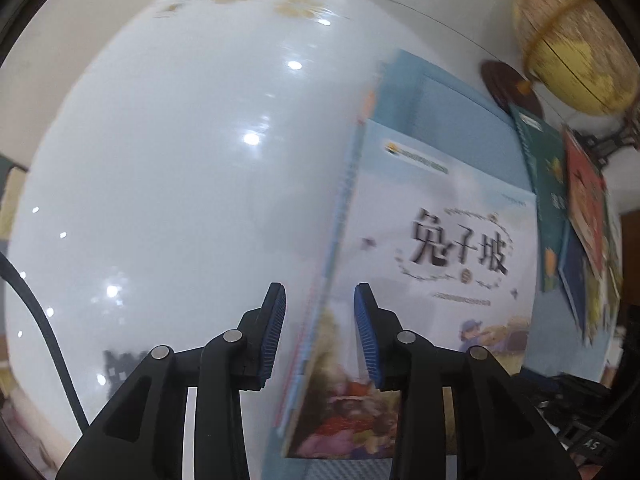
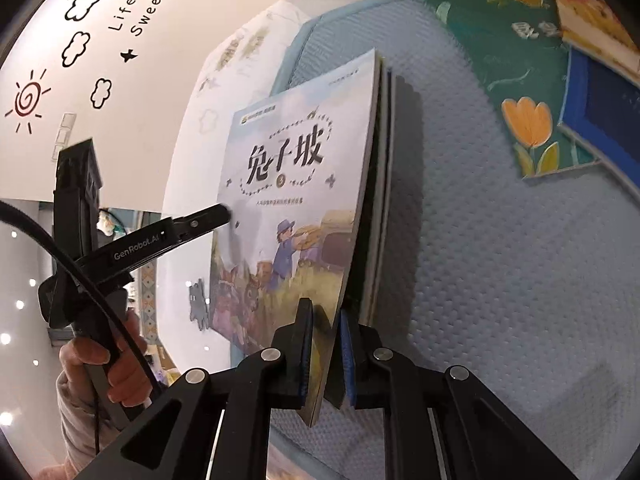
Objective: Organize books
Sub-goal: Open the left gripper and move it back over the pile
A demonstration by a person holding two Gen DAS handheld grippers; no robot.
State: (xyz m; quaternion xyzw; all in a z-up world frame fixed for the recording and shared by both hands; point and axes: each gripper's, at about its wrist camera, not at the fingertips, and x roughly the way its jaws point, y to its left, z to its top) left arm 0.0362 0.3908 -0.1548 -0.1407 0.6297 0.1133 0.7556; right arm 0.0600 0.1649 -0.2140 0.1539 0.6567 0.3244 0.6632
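The picture book (image 2: pixel 288 200) lies half on the blue quilted mat (image 2: pixel 460 260), its spine edge raised over the glossy white surface (image 1: pixel 180 160). It is thin and light, with a slick, bendy cover, so it is best taken near the spine, as a corner grip would let it sag. The right tool (image 2: pixel 322 344) is clamped on its near edge. The left tool (image 1: pixel 320 332) straddles the spine side, pads apart and not pressing.
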